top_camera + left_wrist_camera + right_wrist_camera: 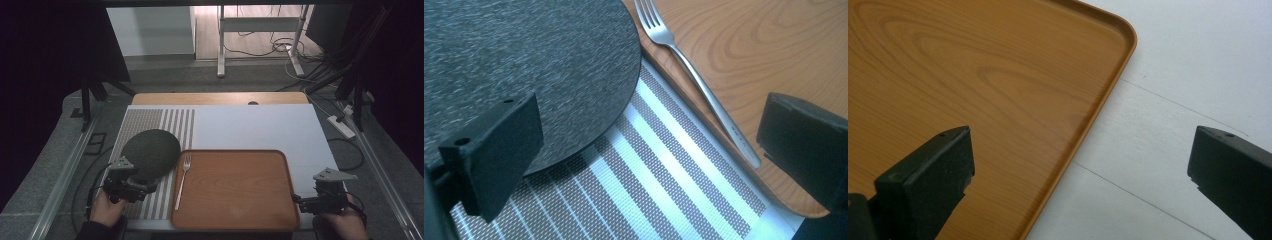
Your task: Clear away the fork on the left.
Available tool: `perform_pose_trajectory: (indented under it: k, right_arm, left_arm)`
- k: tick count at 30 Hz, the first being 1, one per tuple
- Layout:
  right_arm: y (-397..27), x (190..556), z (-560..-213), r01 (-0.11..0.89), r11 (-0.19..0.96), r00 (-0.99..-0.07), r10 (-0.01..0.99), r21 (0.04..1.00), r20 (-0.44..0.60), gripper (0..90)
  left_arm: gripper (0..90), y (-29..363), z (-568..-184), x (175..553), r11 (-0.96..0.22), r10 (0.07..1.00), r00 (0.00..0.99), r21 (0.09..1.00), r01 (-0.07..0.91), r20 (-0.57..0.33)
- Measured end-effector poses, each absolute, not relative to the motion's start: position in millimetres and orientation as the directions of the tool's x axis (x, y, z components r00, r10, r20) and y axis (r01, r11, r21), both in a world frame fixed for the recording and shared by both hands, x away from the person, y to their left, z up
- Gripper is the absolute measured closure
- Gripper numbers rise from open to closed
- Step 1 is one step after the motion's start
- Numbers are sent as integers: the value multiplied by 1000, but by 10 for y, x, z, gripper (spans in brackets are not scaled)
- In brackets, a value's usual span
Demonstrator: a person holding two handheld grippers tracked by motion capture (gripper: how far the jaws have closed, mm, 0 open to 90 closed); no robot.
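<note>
From where I stand, nothing here carries readable writing. The fork (704, 85) handle bears a tiny mark, too small to read.

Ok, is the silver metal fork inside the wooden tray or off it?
Inside. The silver metal fork lies flat along the left edge of the brown wooden tray, tines pointing away.

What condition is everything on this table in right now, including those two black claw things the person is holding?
Left gripper: fingers open, holding nothing, over the striped mat.
Right gripper: fingers open, holding nothing, over the tray's edge.
Fork: lying flat along the tray's left edge, untouched.
Wooden tray: flat, bare but for the fork.
Dark round mat: lying flat on the striped mat.
</note>
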State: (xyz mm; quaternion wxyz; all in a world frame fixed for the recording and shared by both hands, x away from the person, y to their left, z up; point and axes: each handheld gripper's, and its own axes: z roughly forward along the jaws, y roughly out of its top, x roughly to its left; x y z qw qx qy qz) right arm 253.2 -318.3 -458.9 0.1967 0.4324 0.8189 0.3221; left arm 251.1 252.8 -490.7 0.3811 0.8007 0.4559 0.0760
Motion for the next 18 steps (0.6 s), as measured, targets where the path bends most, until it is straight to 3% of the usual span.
perform_pose_trajectory:
  k: [18]
  right_arm:
    - [-3185,2536,-4589,585,417,-547,836,695,-42,0]
  left_arm:
    - [0,2648,-4879,2380,-275,822,532,674,686,-205]
